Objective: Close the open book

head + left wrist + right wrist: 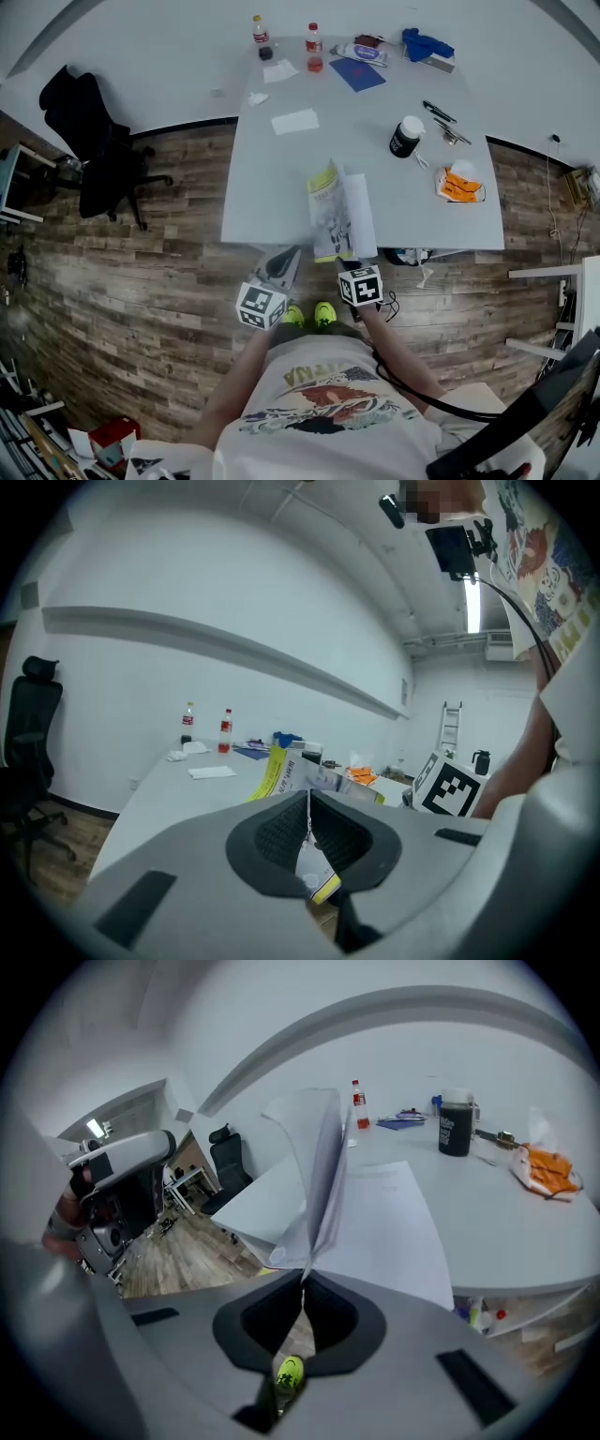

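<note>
The open book [342,211] lies at the near edge of the white table [272,197], its yellow-edged cover on the left and several pages standing up in the middle. My left gripper [294,251] reaches it from the lower left. In the left gripper view my left gripper [307,813] is shut on the yellow-edged cover [278,772], whose corner shows below the pads. My right gripper [349,261] is at the book's near edge. In the right gripper view my right gripper [303,1288] is shut on the lower edge of the upright pages [323,1176], beside a flat white page [384,1222].
On the table sit a black jar with a white lid [406,136], an orange packet [459,184], pens [441,117], a sheet of paper [295,121], two bottles [314,47] and a blue notebook [356,73]. A black office chair [94,141] stands on the wooden floor at left.
</note>
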Motion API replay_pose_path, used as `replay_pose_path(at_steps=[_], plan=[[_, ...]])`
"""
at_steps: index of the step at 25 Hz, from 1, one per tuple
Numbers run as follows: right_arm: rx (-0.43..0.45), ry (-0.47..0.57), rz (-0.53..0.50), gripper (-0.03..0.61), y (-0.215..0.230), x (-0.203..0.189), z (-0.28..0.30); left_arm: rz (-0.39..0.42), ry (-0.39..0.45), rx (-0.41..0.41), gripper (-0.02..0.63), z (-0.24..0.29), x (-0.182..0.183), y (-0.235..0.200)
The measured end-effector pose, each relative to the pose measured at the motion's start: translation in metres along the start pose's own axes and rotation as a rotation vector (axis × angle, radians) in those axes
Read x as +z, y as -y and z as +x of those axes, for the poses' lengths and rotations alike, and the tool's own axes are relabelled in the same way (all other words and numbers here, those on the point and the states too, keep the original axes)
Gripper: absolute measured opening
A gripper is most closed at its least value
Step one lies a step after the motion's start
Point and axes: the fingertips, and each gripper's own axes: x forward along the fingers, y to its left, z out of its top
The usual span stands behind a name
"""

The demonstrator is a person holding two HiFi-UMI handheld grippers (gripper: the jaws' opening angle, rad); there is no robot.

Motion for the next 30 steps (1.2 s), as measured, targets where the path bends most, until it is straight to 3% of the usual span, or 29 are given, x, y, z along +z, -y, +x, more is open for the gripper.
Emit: replay_pose_path(at_steps=[12, 16, 20, 30], plan=[[0.062, -0.014, 0.332, 0.025, 0.026, -0.019, 0.009, -0.015, -0.028, -0.037, 0.014, 0.015, -0.014, 0.01], [0.023, -0.023, 0.362, 0.025, 0.034, -0.028, 0.006, -0.018, -0.031, -0.048, 0.014, 0.013, -0.014, 0.01], [-0.026, -0.011, 0.328, 0.025, 0.043, -0.031, -0.004, -0.012, -0.022, -0.054, 0.014, 0.012, -0.009, 0.008], [0.009, 0.118, 0.132, 0.025, 0.021, 0.002, -0.042, 0.014, 0.023, -0.083, 0.014, 0.007, 0.015, 0.017]])
